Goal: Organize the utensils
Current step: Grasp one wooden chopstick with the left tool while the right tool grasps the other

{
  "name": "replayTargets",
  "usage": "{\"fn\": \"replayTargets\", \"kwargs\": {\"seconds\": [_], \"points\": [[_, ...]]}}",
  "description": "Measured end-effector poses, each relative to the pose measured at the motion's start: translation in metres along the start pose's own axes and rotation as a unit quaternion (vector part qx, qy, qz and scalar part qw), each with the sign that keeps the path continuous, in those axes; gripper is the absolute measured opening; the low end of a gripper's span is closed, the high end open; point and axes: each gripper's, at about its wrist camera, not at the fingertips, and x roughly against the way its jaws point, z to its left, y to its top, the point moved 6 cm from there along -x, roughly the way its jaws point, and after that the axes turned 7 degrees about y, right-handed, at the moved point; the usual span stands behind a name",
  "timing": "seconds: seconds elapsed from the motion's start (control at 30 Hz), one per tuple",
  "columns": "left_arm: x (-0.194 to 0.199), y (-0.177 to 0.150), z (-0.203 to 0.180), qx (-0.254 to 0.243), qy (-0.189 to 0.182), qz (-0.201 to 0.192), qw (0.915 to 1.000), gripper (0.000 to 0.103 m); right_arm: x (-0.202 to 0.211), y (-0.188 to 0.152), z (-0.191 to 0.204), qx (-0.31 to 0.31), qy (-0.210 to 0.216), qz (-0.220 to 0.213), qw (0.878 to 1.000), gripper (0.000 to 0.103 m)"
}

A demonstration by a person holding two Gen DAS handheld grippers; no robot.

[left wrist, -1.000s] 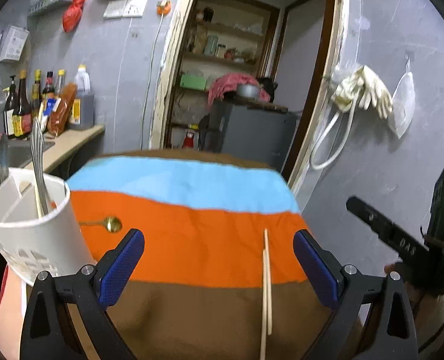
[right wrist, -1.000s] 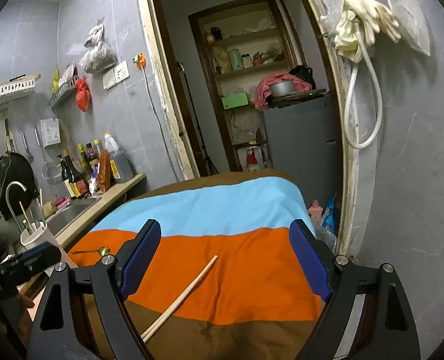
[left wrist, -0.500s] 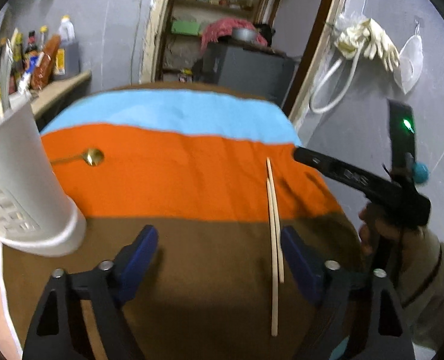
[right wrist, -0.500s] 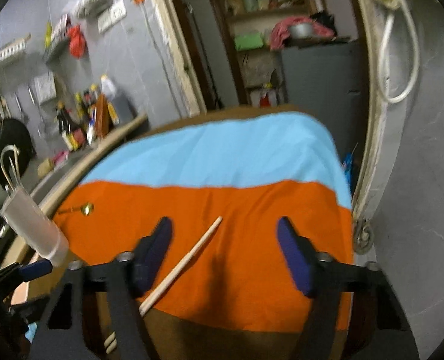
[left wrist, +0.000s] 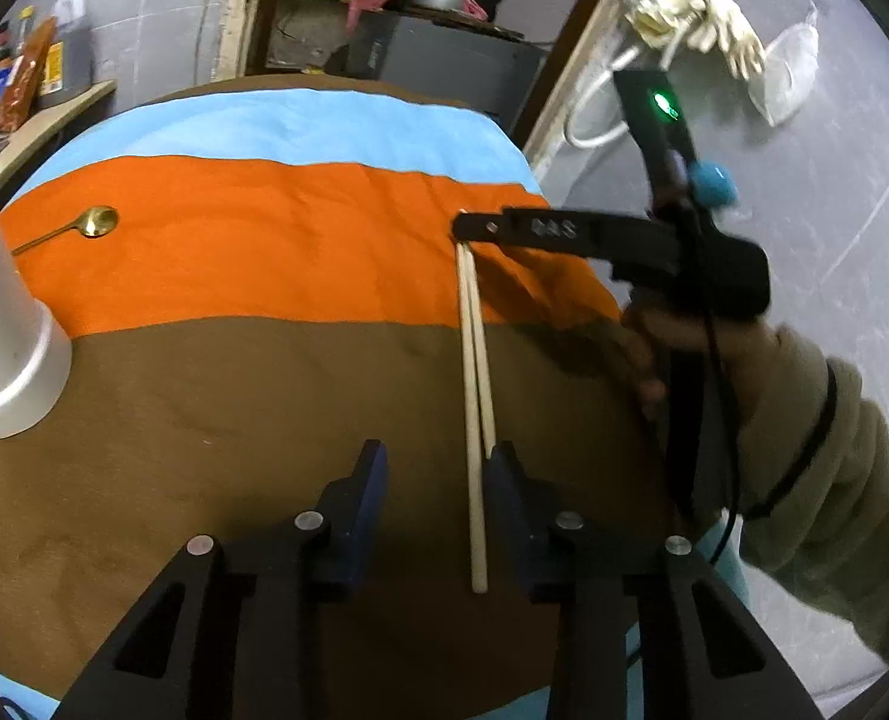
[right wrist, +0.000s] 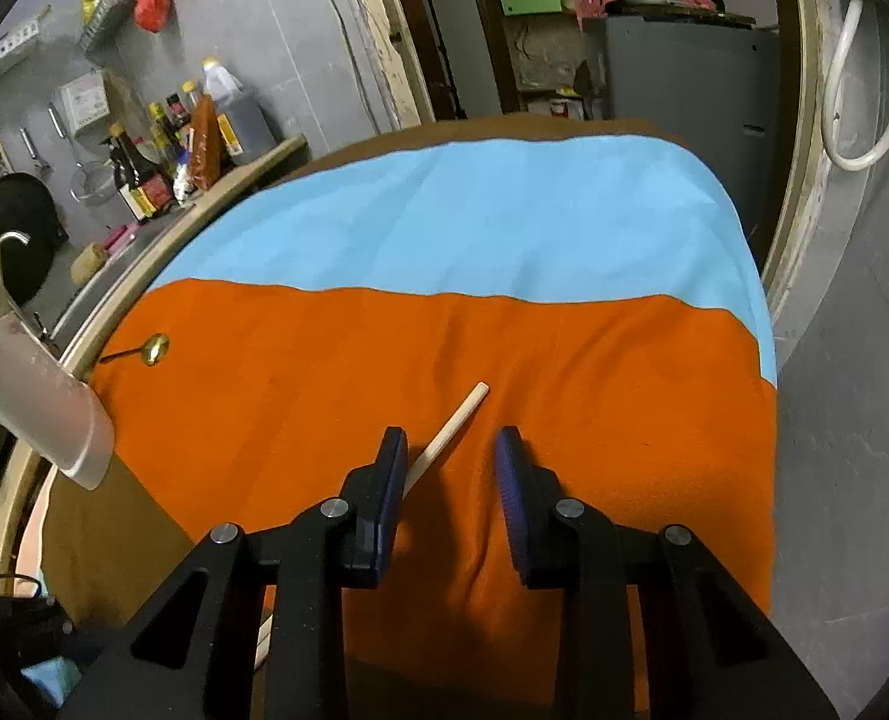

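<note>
- Left gripper (left wrist: pixel 435 468) narrowed, jaws just closing, chopsticks (left wrist: pixel 474 372) between them, unpinched
- Right gripper (right wrist: pixel 451 453) likewise closing over far chopstick tips on striped cloth (right wrist: pixel 564 348), not yet clamped

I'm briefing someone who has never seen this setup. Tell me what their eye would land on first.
The striped cloth in blue, orange and brown fills both views. On it lies a pair of wooden chopsticks, with the left claw down over their near end and the right claw over their far end; both claws' jaws have just been closing, and neither visibly clamps yet. A gold spoon lies near the white utensil holder at the cloth's left edge.
</note>
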Motion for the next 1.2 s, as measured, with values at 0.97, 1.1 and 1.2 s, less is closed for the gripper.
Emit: {"fn": "replayTargets", "kwargs": {"seconds": [0.97, 1.1, 1.2], "points": [[-0.035, 0.038, 0.004, 0.031, -0.023, 0.064, 0.9972, 0.006, 0.009, -0.032, -0.007, -0.059, 0.049, 0.075, 0.994, 0.015], [-0.047, 0.051, 0.0, 0.015, -0.021, 0.083, 0.9962, 0.006, 0.008, -0.036, -0.004, -0.068, 0.05, 0.09, 0.992, 0.015], [-0.054, 0.058, -0.002, 0.003, -0.02, 0.098, 0.995, 0.007, 0.007, -0.039, -0.002, -0.067, 0.046, 0.101, 0.992, 0.015]]}}
